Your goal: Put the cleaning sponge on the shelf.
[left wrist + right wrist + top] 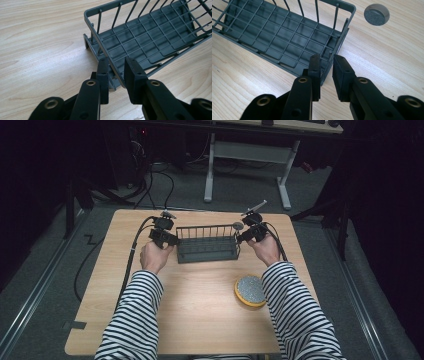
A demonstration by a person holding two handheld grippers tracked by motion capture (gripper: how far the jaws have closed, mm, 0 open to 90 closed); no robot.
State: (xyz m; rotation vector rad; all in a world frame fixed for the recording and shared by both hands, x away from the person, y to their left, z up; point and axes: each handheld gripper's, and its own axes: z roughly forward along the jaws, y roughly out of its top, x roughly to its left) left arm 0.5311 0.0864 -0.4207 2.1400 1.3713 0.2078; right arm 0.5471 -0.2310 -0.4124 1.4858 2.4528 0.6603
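Striped sleeves [135,315] reach up the wooden table [200,320] past a yellow sponge [249,290] to the grey wire basket [208,243] mid-table, left gripper [116,65] clamped on its left end rim, right gripper [326,61] clamped on its right end.

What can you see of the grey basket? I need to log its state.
The basket is a dark grey oblong rack, plastic by its look, with a grid floor, thin upright bars and a solid top rim. It stands upright and empty on the table. The left tool pinches its left end rim; the right tool straddles its right end wall.
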